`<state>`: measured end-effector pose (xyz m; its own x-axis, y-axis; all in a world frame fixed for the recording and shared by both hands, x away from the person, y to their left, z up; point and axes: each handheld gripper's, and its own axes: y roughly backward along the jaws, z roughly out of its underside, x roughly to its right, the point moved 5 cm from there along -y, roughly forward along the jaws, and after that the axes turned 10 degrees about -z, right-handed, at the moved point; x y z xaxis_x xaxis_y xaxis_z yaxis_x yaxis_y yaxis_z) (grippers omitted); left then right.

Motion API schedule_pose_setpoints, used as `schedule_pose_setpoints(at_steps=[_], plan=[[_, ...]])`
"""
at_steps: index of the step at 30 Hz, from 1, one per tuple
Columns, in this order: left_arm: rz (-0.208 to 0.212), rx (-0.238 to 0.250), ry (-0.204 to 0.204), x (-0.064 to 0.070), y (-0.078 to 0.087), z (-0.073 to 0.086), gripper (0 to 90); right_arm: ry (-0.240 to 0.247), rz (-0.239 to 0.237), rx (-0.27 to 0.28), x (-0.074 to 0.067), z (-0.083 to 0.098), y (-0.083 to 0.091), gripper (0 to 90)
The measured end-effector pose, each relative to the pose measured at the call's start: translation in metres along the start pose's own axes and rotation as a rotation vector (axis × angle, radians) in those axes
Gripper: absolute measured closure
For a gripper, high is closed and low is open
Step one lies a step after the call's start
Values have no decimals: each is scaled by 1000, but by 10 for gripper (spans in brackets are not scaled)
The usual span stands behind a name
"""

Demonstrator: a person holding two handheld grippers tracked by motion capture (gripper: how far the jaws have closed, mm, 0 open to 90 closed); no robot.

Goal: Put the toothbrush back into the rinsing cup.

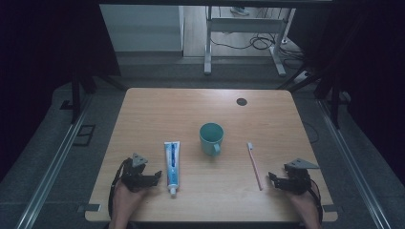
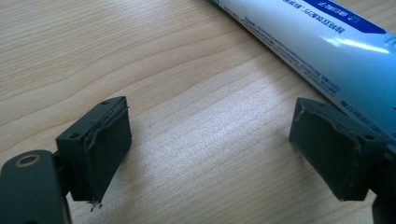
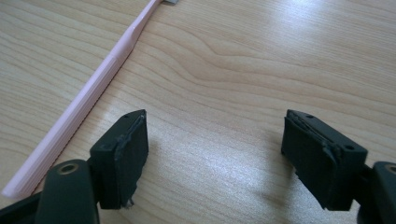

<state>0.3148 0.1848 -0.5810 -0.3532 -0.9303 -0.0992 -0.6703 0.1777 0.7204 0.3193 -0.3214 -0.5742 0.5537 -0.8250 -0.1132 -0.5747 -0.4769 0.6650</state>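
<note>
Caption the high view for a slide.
Open left gripper and right gripper flank toothpaste tube, teal mug and pink toothbrush on a wooden table.

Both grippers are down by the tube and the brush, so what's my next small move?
Probably slide the left gripper sideways over the toothpaste tube: its fingers stand open on bare table, with the tube just outside one finger.

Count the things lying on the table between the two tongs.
3: a toothpaste tube beside the left tongs, a teal cup at the middle, a pink toothbrush near the right tongs. None look hidden.
</note>
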Motion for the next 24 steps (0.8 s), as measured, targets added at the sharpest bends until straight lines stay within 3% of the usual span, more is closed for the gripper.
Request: schedule_pose_setpoints(at_steps=[16,24], plan=[[1,0,-2,0,-1,-1,130,3,-3,-3,-1,0,-1,205],[1,0,-1,0,-1,-1,130,-15,-2,-16,-4,-1,-2,147]])
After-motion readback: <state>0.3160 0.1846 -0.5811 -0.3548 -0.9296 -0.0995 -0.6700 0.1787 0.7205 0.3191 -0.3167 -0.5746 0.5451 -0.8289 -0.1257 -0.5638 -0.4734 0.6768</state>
